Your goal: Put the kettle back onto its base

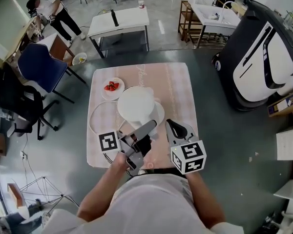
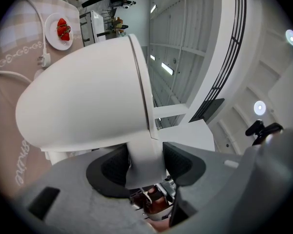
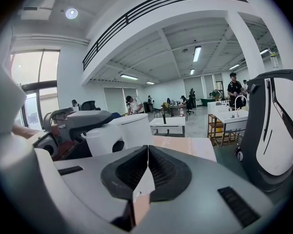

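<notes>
The left claw [image 2: 145,162] is closed on the white handle [image 2: 144,150] of the kettle [image 2: 88,101], both pads pressed against it. The right claw [image 3: 146,172] is shut with nothing between its jaws and is held apart from the kettle, just to its right. In the head view the kettle [image 1: 136,104] is seen over the round white base [image 1: 159,114]; whether it is seated cannot be told. A pink checked cloth covers the desk [image 1: 176,87], on which a plate of strawberries [image 1: 112,87] and a looped white cord [image 1: 92,115] lie. A blue chair [image 1: 41,65], a white table [image 1: 119,21] and a large white-and-black machine [image 1: 263,52] are seen around it.
</notes>
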### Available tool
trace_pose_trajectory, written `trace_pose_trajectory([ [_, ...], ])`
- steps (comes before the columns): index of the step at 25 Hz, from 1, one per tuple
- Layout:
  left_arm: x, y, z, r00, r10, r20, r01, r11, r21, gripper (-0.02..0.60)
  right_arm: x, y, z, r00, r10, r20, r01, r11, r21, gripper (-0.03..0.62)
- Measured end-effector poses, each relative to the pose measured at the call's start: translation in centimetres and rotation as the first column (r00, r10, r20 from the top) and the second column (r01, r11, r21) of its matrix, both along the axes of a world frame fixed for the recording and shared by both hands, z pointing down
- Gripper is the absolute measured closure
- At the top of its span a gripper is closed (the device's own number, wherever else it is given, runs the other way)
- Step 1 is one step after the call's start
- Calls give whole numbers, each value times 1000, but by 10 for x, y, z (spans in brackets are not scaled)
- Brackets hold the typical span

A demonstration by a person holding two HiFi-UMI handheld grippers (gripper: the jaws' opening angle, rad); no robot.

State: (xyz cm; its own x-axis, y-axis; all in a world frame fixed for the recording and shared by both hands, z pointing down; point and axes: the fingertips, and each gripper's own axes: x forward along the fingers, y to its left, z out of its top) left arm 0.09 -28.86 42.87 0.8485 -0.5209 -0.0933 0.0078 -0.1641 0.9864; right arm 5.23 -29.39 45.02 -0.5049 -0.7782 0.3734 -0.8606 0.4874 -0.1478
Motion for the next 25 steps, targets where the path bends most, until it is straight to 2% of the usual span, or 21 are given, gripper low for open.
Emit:
trace_pose_trajectory([
  [16, 19, -37, 13, 1000, -5, 5, 5, 1000, -7, 367, 17, -34, 14, 1000, -17, -2, 17, 999, -30, 589],
  [25, 28, -42, 15, 1000, 25, 17, -25, 1000, -1, 367, 21, -39, 19, 1000, -8, -3, 8, 999, -44, 589],
])
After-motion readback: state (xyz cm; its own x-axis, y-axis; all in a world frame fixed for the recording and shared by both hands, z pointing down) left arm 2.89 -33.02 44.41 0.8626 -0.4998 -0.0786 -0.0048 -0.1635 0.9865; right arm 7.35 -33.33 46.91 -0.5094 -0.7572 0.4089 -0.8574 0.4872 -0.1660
